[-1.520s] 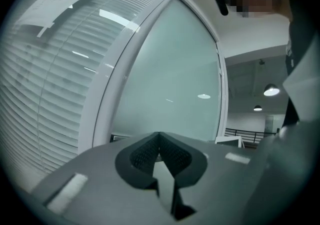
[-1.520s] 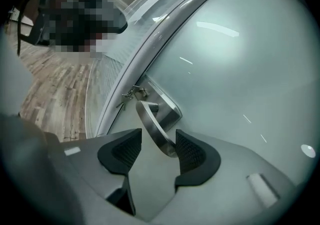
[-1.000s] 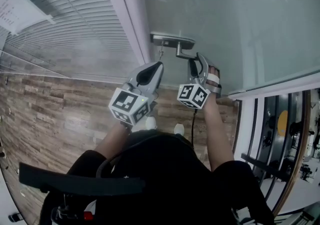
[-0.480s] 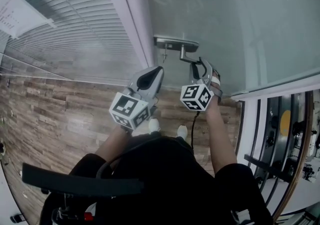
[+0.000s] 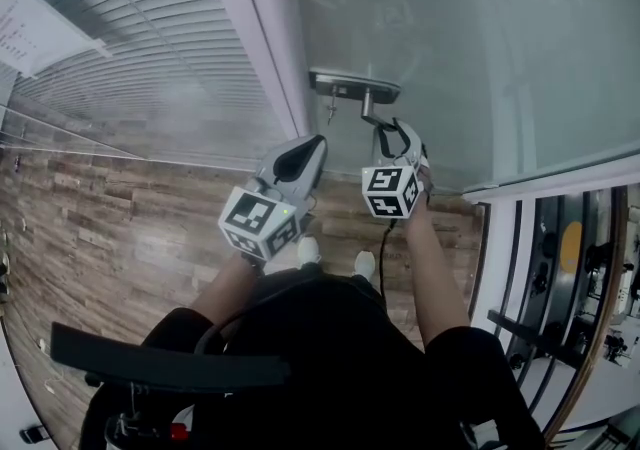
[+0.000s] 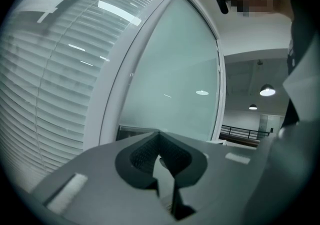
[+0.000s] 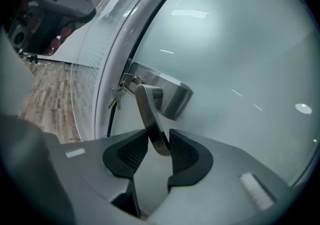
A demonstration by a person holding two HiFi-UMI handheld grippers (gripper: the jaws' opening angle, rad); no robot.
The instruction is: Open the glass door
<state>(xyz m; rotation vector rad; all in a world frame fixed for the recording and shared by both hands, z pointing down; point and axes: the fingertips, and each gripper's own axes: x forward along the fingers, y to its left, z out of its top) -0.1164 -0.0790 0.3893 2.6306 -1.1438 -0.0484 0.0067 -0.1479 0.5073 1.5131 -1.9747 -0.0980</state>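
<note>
The frosted glass door (image 5: 450, 38) carries a metal plate (image 5: 352, 86) with a lever handle (image 5: 376, 120); keys (image 5: 329, 113) hang from the lock beside it. My right gripper (image 5: 395, 130) reaches the lever's free end from below. In the right gripper view the lever handle (image 7: 150, 119) lies between the two pads of my right gripper (image 7: 154, 141), whose jaws are closing around it, with slivers of gap still showing. My left gripper (image 5: 318, 141) hovers left of the handle, shut and holding nothing; the left gripper view shows the left gripper (image 6: 160, 136) with its tips together in front of the glass door (image 6: 170, 79).
A white door frame post (image 5: 255, 28) separates the door from a glass panel with slatted blinds (image 5: 130, 38) on the left. Wood-pattern floor (image 5: 120, 208) lies below, with the person's shoes (image 5: 310, 250) close to the door. Another glazed partition (image 5: 560, 268) stands at the right.
My right gripper has rolled and dipped slightly at the lever, and its jaws have narrowed around it. The left gripper has stayed put.
</note>
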